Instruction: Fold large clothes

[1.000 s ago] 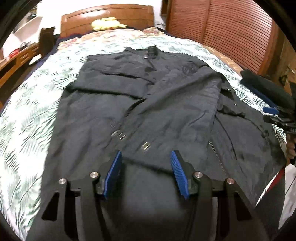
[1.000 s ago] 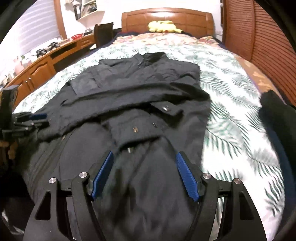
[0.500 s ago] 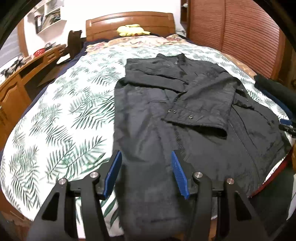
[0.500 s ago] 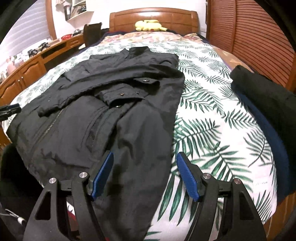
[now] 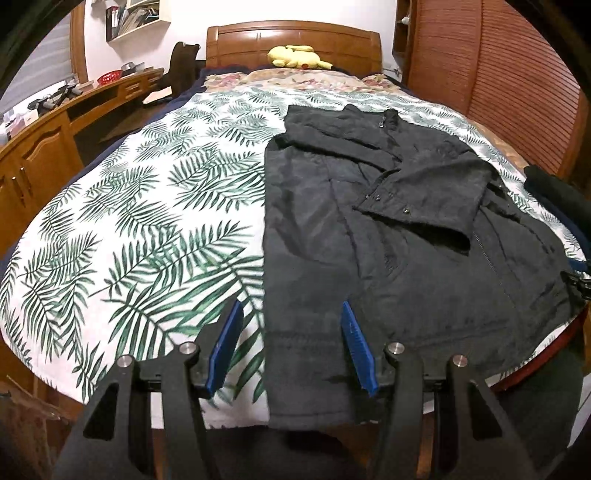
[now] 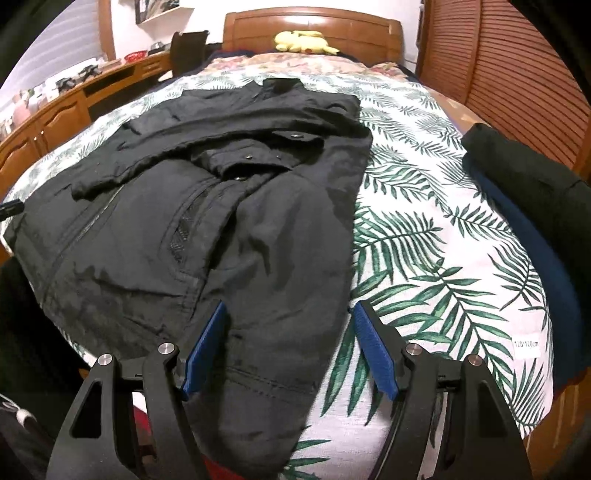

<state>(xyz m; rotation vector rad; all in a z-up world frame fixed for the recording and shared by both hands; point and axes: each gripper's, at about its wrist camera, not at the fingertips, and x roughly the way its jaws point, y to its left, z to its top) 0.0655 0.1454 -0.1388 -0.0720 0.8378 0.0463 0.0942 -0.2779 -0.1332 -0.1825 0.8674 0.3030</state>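
A large black jacket (image 5: 388,229) lies flat on the leaf-print bedspread (image 5: 147,221), collar toward the headboard, both sleeves folded across its front. My left gripper (image 5: 291,339) is open and empty, above the jacket's left bottom corner at the bed's foot. In the right wrist view the jacket (image 6: 207,206) fills the left half of the bed, its hem hanging over the foot edge. My right gripper (image 6: 286,343) is open and empty above the jacket's right bottom corner.
A folded dark pile (image 6: 535,206) of black and navy clothes lies on the bed's right side. A yellow plush toy (image 5: 295,55) sits by the wooden headboard (image 6: 314,26). A wooden desk (image 5: 55,125) runs along the left; slatted wardrobe doors (image 5: 517,74) stand on the right.
Both grippers have drawn back toward the foot of the bed and apart, left to the left corner, right to the right corner. The jacket stays put, both stay open.
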